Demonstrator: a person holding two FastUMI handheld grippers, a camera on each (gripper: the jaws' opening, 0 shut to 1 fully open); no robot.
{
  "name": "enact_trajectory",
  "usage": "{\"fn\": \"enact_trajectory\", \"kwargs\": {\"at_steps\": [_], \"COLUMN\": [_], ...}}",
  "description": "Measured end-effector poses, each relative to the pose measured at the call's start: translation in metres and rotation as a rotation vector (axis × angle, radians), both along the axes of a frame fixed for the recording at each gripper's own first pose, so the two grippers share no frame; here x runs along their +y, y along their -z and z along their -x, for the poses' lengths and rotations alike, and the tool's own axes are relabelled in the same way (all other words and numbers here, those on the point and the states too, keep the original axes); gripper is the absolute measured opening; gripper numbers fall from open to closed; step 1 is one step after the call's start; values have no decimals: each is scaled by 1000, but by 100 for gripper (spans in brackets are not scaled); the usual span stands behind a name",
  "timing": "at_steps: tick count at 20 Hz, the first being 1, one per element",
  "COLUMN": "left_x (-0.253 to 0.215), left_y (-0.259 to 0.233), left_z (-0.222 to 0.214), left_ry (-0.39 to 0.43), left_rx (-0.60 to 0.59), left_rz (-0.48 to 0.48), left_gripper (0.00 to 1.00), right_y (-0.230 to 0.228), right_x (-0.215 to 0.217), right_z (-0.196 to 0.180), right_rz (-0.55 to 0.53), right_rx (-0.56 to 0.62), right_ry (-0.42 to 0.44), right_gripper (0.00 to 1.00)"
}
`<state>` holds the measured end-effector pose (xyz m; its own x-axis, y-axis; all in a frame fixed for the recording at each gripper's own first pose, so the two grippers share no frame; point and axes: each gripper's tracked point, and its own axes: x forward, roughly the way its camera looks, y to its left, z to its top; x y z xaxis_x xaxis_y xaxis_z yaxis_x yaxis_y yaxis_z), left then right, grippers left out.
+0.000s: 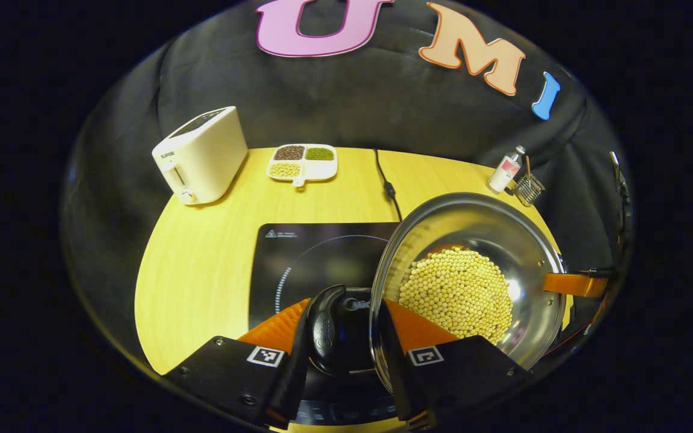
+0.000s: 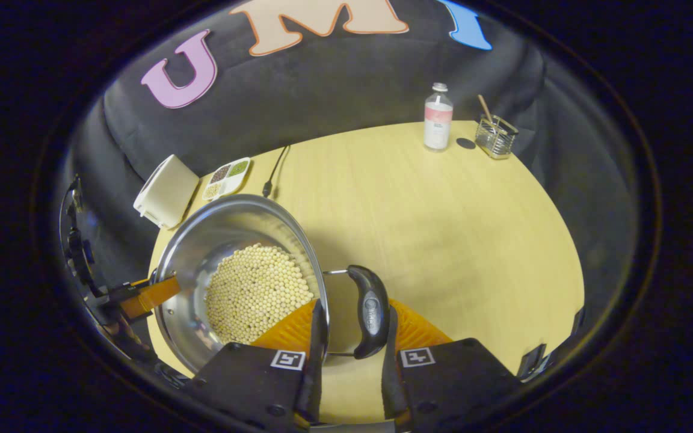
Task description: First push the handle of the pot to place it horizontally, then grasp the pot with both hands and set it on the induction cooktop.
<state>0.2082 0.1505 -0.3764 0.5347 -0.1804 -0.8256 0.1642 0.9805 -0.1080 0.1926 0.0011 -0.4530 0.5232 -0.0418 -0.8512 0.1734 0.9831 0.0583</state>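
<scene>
Dim booth, glare inside pot [image 1: 521,240], fisheye-warped edges.

The left gripper view looks down and forward along the left tool [image 1: 342,337], very close over the pot [image 1: 473,240] and cooktop [image 1: 298,252], facing the back of the surface [image 1: 202,258] where a toaster [image 1: 201,154] and divided dish [image 1: 302,162] stand. The right gripper view rides the right tool [image 2: 352,343] on the pot's opposite side, equally close, tilted toward the bottle [image 2: 438,117] and wire holder [image 2: 495,136]. Both views share the pot, toaster, dish, bottle, holder, and each catches the other tool beyond the pot.
</scene>
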Motion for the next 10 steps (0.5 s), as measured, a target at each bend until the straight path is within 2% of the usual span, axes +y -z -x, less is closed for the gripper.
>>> {"fn": "enact_trajectory", "kwargs": {"at_steps": [8,10], "left_x": [68,79], "left_y": [15,12], "left_z": [-9,-22], "left_ry": [-14,-3], "left_rx": [2,-41], "left_rz": [-23,-41], "left_gripper": [60,60], "right_y": [6,7], "right_x": [20,24], "right_z": [-1,-3], "right_rz": [22,17], "right_rx": [28,18], "right_ry": [-31,-29], "right_gripper": [42,42]}}
